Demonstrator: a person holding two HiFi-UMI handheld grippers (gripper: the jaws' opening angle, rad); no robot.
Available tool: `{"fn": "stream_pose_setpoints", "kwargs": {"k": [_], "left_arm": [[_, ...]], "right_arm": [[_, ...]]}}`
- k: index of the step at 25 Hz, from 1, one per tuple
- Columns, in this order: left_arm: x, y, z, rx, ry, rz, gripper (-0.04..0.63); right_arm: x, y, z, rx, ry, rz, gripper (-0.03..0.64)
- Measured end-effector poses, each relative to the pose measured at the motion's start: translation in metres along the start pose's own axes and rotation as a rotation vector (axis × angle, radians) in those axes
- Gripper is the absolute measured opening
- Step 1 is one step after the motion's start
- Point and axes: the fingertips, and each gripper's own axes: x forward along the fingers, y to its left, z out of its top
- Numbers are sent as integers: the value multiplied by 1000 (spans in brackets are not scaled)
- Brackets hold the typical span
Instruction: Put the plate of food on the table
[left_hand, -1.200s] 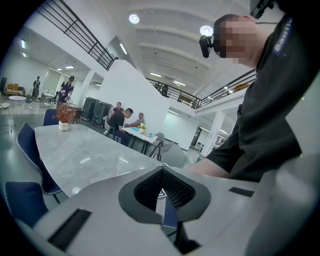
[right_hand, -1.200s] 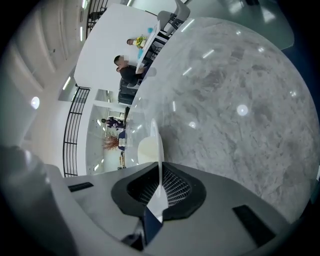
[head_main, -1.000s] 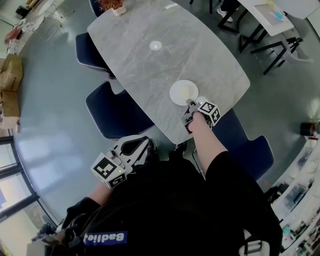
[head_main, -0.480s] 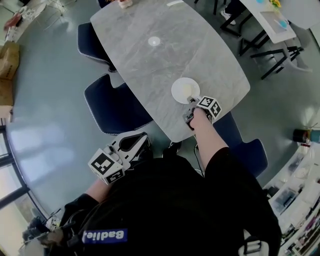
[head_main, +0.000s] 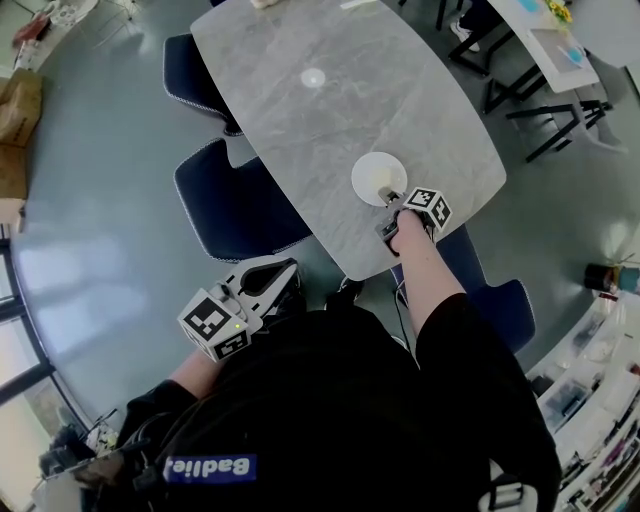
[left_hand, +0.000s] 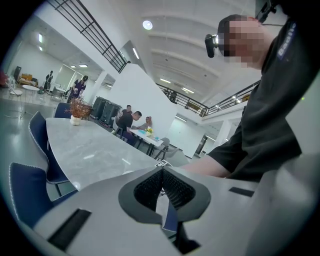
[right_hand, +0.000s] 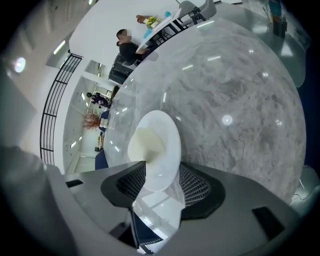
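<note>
A white plate (head_main: 378, 178) with a pale heap of food lies flat on the grey marble table (head_main: 300, 120), near its front corner. My right gripper (head_main: 391, 203) is at the plate's near rim. In the right gripper view the plate (right_hand: 155, 145) shows between the two pads of the right gripper (right_hand: 162, 182). The jaws are opening and stand wide, and the pads no longer press on the rim. My left gripper (head_main: 265, 285) hangs low beside the person, off the table. In its own view the left gripper (left_hand: 162, 175) has its pads together with nothing in them.
Dark blue chairs stand along the table's left side (head_main: 235, 205) and at its near right end (head_main: 480, 290). A small white round thing (head_main: 313, 77) lies mid-table. A potted plant (left_hand: 76, 119) stands at the far end. People sit at another table (left_hand: 127, 120) behind.
The plate and my right gripper stay at the same spot on the table's front corner. The head view has shifted slightly. The left gripper has barely moved.
</note>
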Motion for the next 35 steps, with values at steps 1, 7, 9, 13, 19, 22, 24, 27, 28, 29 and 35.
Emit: {"fn": "stream_pose_setpoints", "kwargs": {"k": [1,7,9,13,19,22,24,27,28,29,35], "left_arm": [[0,0,0,1,1,-2,8],[-1,0,-1,12,14,-4,7],[-1,0,0,6,11,-5,8],[1,-4,1,21,5,-33,7],[5,-18,7,63,4,-90,8],[7,-24,9,82,0,-115,8],[8,-29,10,94,1,-133,7],[11,-36,12,107,5,-157,8],[12,-39,12,113,6,-168,8],[14,-41,12,116,8,-176,8],[20,-50,10,124,18,-213,8]], "right_arm": [[0,0,-1,0,-1,-2,195],[-7,-5,-1,41,-4,-16,202],[-10,-2,0,36,-9,-10,202],[-22,1,-6,31,-26,28,202],[-58,8,-41,53,-52,164,201],[-77,12,-58,38,-55,211,201],[-91,21,-70,15,-48,248,201],[-112,35,-87,-21,-35,296,199],[-118,39,-92,-40,-33,305,199],[-123,42,-97,-64,-32,311,199],[-151,62,-131,-163,-2,397,188]]}}
